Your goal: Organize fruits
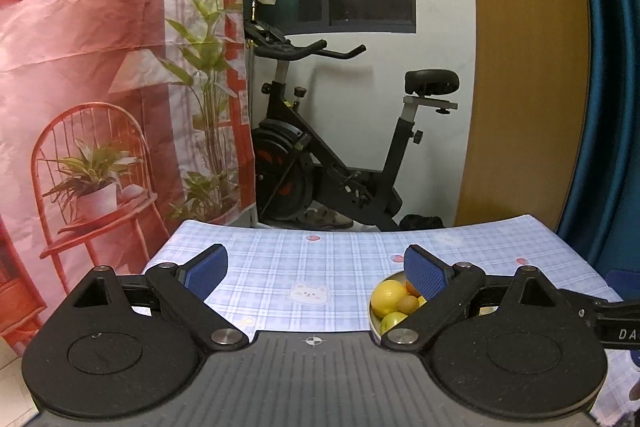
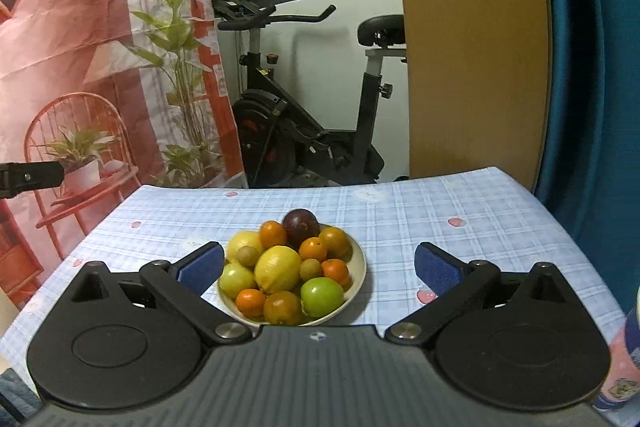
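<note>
Holding: we keep both grippers, left (image 1: pixel 316 277) and right (image 2: pixel 320 267), fingers wide apart, empty.
Fruits (image 2: pixel 286 269): heaped in bowl (image 2: pixel 358 279) on table (image 2: pixel 460 203).
Stage: sorted already, or awaiting sorting; we cannot tell.

One bowl (image 2: pixel 358 277) sits on the surface (image 2: pixel 440 227), holding thirteen fruits. Two are large yellow lemons (image 2: pixel 277 269), one at the centre and one at 10 o'clock. Six are orange citrus (image 2: pixel 273 234), spread from 12 round to 6 o'clock. One dark purple fruit (image 2: pixel 301 227) lies at 12 o'clock. Two are small tan round fruits (image 2: pixel 246 255). One bright green fruit (image 2: pixel 322 296) lies at 5 o'clock, and one yellow-green fruit (image 2: pixel 237 279) at 8 o'clock.
</note>
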